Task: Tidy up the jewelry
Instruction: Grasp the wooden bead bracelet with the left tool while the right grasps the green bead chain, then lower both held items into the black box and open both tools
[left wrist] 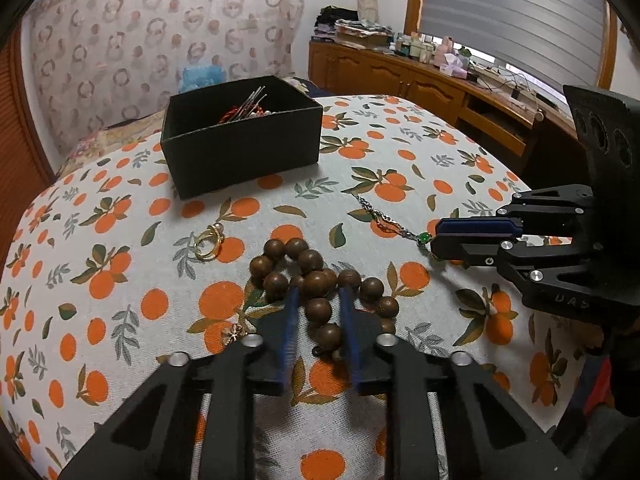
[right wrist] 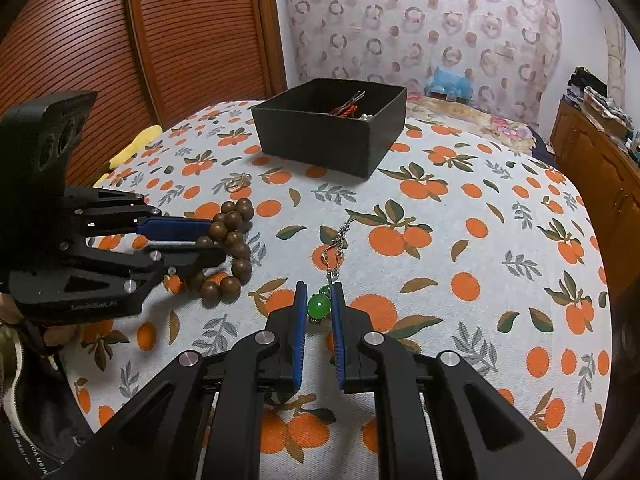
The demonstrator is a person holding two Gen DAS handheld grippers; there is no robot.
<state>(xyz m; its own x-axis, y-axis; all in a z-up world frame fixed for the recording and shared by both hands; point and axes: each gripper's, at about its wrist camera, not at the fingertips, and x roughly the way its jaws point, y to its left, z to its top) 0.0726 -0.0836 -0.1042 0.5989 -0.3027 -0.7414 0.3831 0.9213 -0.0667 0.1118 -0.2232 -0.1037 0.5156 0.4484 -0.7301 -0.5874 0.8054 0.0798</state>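
Table: we see a round table (left wrist: 400,152) under a white cloth printed with oranges and leaves, and all the jewelry lies on it.
Box: a black open box (left wrist: 240,152) stands at the far side of the cloth; inside it we make out thin metal pins, something red and a few pale beads.
Left gripper: our left gripper (left wrist: 320,300) points down at the wooden bead bracelet (left wrist: 316,280), and its blue pads sit tight on either side of a few beads, so we read it as clamped on the bracelet. The rest of the strand lies in a loose heap on the cloth, on the near side, well apart from the box.
Right gripper: our right gripper (right wrist: 319,300) is closed on the green bead (right wrist: 319,306) at the end of the silver chain necklace (right wrist: 338,240); the chain trails away across the cloth toward the box without reaching it.
Rings: gold rings (left wrist: 208,242) lie together just beside the bracelet, between it and the box.
Small piece: a tiny gold item (left wrist: 234,334) lies by the left gripper's left finger; we cannot tell what it is.
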